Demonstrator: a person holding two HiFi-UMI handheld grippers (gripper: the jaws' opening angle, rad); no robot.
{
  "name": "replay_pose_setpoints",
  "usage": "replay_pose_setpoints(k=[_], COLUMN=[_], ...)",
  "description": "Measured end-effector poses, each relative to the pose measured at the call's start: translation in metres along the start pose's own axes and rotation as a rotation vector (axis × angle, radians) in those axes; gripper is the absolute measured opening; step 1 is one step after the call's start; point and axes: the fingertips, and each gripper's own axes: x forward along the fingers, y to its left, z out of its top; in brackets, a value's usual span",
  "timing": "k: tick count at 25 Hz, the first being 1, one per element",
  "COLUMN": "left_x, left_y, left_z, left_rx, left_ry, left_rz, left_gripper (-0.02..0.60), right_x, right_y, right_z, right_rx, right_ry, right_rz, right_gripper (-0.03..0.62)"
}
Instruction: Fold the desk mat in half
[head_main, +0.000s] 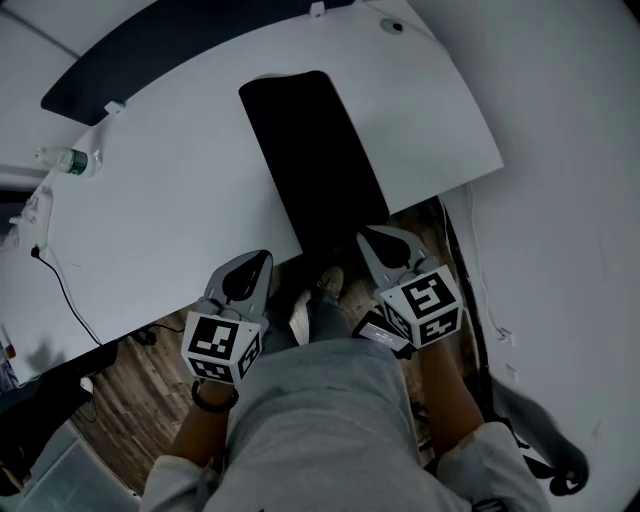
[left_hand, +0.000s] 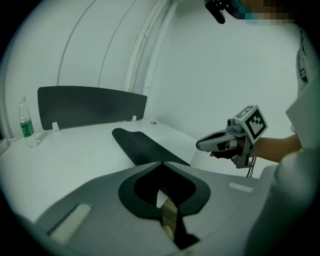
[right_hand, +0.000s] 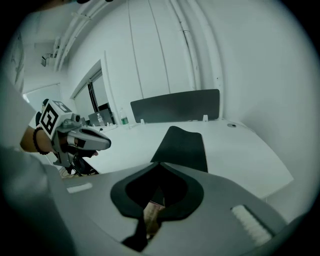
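Observation:
A long black desk mat lies flat on the white desk, and its near end reaches the desk's front edge. My left gripper hangs at that edge, left of the mat, jaws shut and empty. My right gripper is just off the mat's near right corner, shut too, with nothing between its fingers. In the left gripper view the mat stretches ahead and the right gripper floats at the right. From the right gripper view the mat lies straight ahead, with the left gripper at the left.
A dark partition panel runs along the desk's far edge. A water bottle stands at the far left corner, and a black cable trails over the left side. Below the desk are wooden floor and the person's shoes.

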Motion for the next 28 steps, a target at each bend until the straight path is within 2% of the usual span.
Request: replay_pose_setpoints(k=[12, 18, 28], left_x=[-0.072, -0.089, -0.100], left_y=[0.043, 0.052, 0.055], left_z=[0.020, 0.020, 0.030], left_rx=[-0.026, 0.002, 0.007], left_ry=[-0.068, -0.075, -0.124], left_rz=[0.049, 0.058, 0.059], left_gripper=[0.020, 0.020, 0.020], right_x=[0.005, 0.005, 0.005], right_y=[0.063, 0.088, 0.101], right_z=[0.068, 0.073, 0.081], right_rx=[-0.050, -0.060, -0.072], right_ry=[-0.101, -0.115, -0.119], right_rz=[0.041, 0.070, 0.080], right_gripper=[0.006, 0.005, 0.005])
